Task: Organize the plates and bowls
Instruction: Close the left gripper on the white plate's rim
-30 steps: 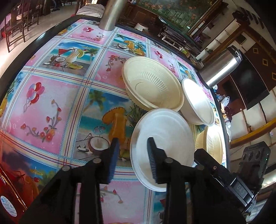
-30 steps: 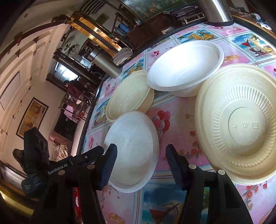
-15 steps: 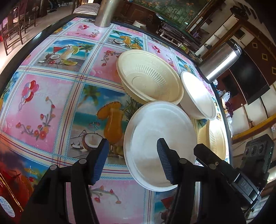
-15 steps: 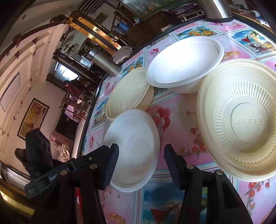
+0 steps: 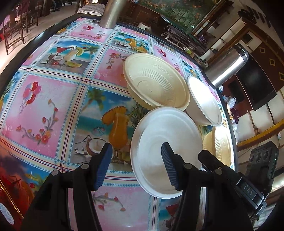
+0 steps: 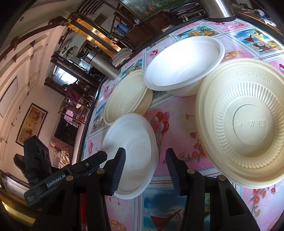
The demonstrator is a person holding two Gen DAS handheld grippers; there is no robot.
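Note:
A white plate (image 5: 165,142) lies on the picture tablecloth just ahead of both grippers. My left gripper (image 5: 136,167) stands open over the plate's left rim, which sits between its fingers without the pads pressing it. In the right wrist view the same white plate (image 6: 131,151) has its right rim between the fingers of my right gripper (image 6: 145,170); those jaws are closing and touch nothing. Behind it stand a cream ribbed bowl (image 5: 154,83) and a white bowl (image 5: 204,101). A cream plate (image 6: 248,124) lies to the right.
A steel flask (image 5: 225,71) stands at the far right edge of the table, another steel flask (image 5: 113,12) at the far edge. The table's dark rim (image 5: 35,40) curves along the left. Bare tablecloth (image 5: 44,106) stretches left of the dishes.
The left gripper's jaws have spread wider around the white plate's rim. The right gripper's jaws have narrowed a little. The dishes have not moved.

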